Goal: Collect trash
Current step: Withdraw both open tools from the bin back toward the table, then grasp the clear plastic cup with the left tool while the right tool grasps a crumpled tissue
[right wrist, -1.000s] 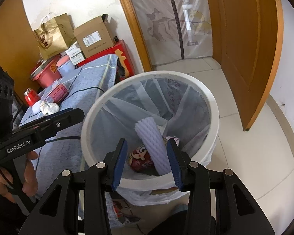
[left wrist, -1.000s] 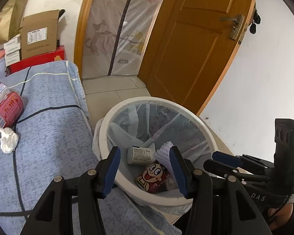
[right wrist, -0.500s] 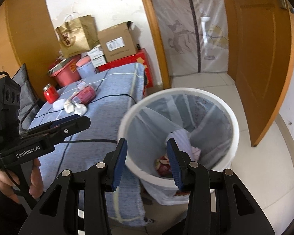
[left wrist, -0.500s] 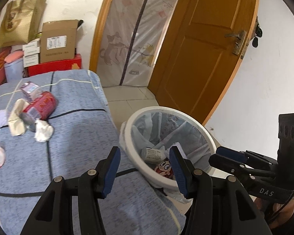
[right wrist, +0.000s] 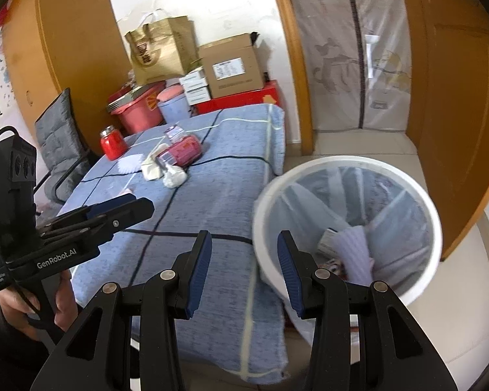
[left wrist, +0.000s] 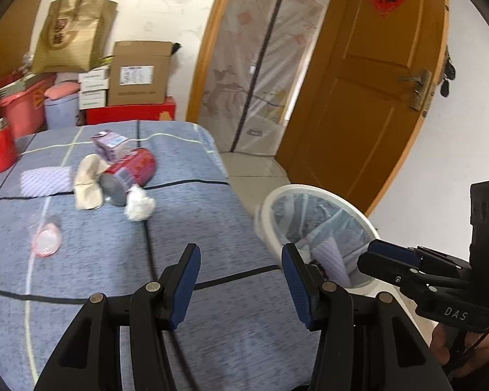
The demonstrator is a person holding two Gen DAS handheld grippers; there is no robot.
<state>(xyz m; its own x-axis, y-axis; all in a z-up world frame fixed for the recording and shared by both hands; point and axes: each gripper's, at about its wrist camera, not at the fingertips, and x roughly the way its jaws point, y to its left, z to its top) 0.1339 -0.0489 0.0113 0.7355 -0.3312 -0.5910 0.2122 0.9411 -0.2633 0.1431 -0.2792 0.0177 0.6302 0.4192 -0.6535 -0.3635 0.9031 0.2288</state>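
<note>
With both the left tool [left wrist: 241, 280] and right tool [right wrist: 244, 267] wide open and empty, reach well ahead across the counter [left wrist: 185, 228] to the can [left wrist: 130, 176] and tissue wad [left wrist: 139, 204], gripping the can across its sides.

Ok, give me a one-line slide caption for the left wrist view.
Open left hand-held gripper over the blue tablecloth, facing red can, crumpled tissue and lined white bin.

The white round plastic bin [left wrist: 322, 195] is motion-blurred along its near rim, and a black finger [left wrist: 296, 280] hides part of it. Lettering on the red drink can [left wrist: 130, 172] lying on the blue counter cloth is too small to read.
</note>
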